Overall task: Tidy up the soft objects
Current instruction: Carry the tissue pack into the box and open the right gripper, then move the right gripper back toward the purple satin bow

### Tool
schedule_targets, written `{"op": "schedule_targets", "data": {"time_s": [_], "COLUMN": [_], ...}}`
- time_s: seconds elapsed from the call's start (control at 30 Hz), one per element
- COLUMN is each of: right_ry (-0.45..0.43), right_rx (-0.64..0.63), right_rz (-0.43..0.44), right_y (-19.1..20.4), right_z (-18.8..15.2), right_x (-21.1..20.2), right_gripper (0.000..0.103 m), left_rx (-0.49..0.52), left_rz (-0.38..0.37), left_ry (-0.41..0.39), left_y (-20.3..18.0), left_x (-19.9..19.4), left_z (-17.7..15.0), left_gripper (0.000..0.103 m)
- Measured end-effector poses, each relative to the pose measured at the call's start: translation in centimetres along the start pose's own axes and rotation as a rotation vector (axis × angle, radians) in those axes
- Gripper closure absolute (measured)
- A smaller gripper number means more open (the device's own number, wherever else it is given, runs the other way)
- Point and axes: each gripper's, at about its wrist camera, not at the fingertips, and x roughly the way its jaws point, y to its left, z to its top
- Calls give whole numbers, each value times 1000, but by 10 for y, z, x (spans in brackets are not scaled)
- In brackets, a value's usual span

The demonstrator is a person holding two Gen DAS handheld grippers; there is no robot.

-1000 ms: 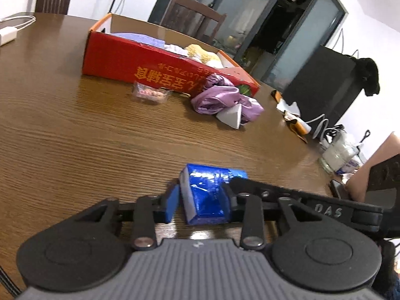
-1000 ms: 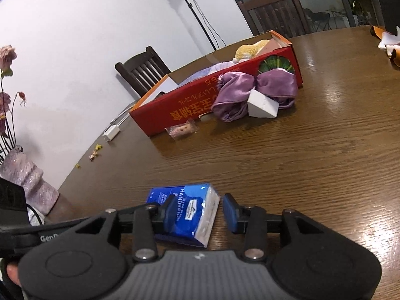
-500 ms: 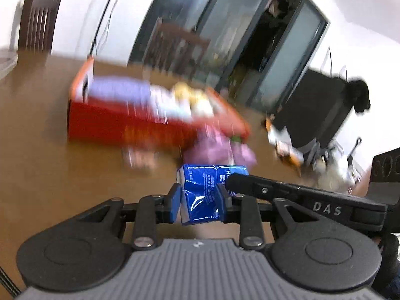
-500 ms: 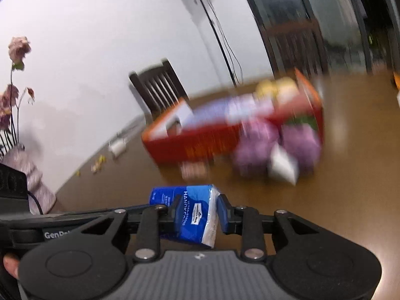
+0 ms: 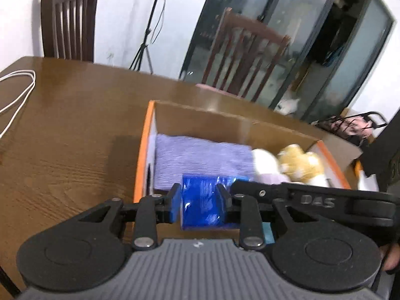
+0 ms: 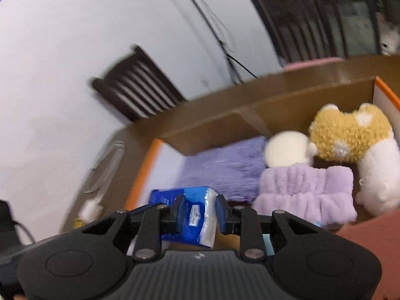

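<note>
Both grippers clamped on one blue tissue pack (image 5: pixel 201 203), one from each side. Left gripper (image 5: pixel 199 202) squeezing the dark blue end, right gripper (image 6: pixel 200 210) squeezing the end with white paper showing. Jaws narrow on both, pressed into the soft pack.

A second ago: lying on the table (image 5: pixel 62 125), well away from the box (image 5: pixel 225 117). Half a second ago: lifted, everything a blur. Now: held up over the near edge of the box, above the purple towel (image 5: pixel 202 160). So, picked up and carried over; probably just the drop left.

Already in the box: the purple towel at the left end, a round white toy (image 6: pixel 287 148) next to it, a yellow and white plush (image 6: pixel 350 135) at the right end, a fluffy purple band (image 6: pixel 307 190) at the near side.

Hard to see: the box floor under the pack, hidden by the grippers. No way to tell how high the pack hangs above the towel. Right view blurry and tilted. Far right of the box cut off in the left view by the other gripper's black arm. Something light blue peeking under the fingers, too small to name.
</note>
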Motion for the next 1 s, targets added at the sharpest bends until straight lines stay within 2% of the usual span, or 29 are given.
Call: {"op": "schedule_targets", "data": {"time_s": [0.1,0.2,0.33,0.47,0.53,0.57,0.63,0.73,0.8,1.0], "right_ry": [73,73,77,4,-36,-67,-120,-193,-239,-288], "right_rx": [31,4,-44,-138,-177,-204,-250,-303,-338,-336], "right_rz": [-90,-92,-68,-72,-70,-69,-77,-95,-126,-165], "right_y": [-6,0,14,30,31,31,29,18,9,-22], "right_z": [0,-3,-2,2,7,5,3,-6,-16,-43], "right_x": [27,29,18,-21,-50,-69,-104,-154,-184,-226], "right_gripper": [77,72,72,69,63,63,61,52,50,49], "left_rx": [29,17,32,104,155,183,227,262,270,331], "left_rz": [-1,-16,-22,-14,-12,-17,-32,-50,-53,-5], "left_ry": [-31,-54,-69,-97,-123,-146,-197,-258,-299,-350], "left_y": [1,5,4,-4,-11,-15,-22,-29,-34,-62], "left_x": [-6,-18,-33,-61,-82,-95,-121,-155,-172,-194], "left_z": [-2,0,2,-2,-9,-14,-26,-45,-58,-77], "left_gripper": [68,67,62,56,54,51,40,35,29,28]}}
